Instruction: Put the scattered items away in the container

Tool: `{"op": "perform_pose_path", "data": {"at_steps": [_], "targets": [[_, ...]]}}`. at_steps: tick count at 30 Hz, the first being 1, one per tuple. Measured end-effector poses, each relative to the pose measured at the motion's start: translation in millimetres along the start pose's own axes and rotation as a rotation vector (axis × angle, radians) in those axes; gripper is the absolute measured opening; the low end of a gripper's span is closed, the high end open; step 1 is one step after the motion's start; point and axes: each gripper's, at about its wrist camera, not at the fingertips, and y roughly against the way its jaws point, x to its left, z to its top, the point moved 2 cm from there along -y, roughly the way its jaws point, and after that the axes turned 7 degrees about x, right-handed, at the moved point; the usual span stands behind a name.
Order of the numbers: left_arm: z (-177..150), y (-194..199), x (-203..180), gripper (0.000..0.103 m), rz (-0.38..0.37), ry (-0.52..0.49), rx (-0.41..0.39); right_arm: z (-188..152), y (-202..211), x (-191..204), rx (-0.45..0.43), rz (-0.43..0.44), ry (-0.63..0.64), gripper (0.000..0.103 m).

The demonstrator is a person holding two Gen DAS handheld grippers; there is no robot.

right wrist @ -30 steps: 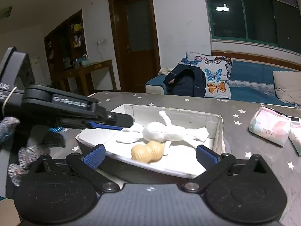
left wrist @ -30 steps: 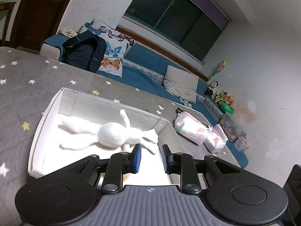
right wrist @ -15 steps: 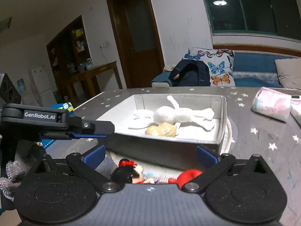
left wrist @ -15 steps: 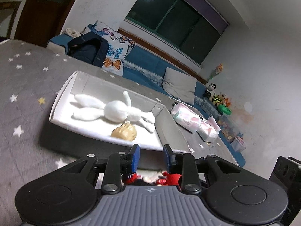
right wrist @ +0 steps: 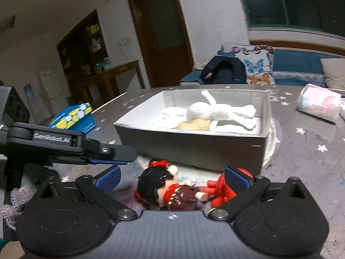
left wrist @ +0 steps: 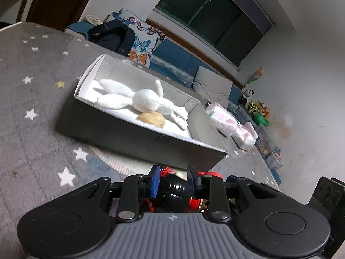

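A grey open box (left wrist: 138, 136) (right wrist: 194, 149) on the star-patterned table holds a white plush doll (left wrist: 146, 101) (right wrist: 207, 112) and a tan lump (left wrist: 152, 118) (right wrist: 194, 126). A doll with black hair and red clothes (right wrist: 163, 190) lies on the table in front of the box. My left gripper (left wrist: 173, 180) hangs just over its black head (left wrist: 175, 191), jaws narrowly apart on either side of it. My right gripper (right wrist: 172, 177) is open wide around the doll. The left gripper also shows in the right wrist view (right wrist: 112, 156).
A pink tissue pack (left wrist: 222, 122) (right wrist: 317, 105) lies right of the box. A blue and yellow box (right wrist: 73, 118) stands at the left table edge. A sofa with a dark backpack (left wrist: 110, 36) and butterfly cushions is behind the table.
Both grippers have pulled back from over the box and dropped down to the red doll in front of it. The left jaws now flank its head.
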Motion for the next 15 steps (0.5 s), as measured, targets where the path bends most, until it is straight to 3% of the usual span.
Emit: {"op": "perform_pose_path", "data": {"at_steps": [15], "targets": [[-3.3,-2.5,3.4,0.030,0.023,-0.002,0.010,-7.9,1.1,-4.6,0.011,0.008,-0.008,0.103]]}}
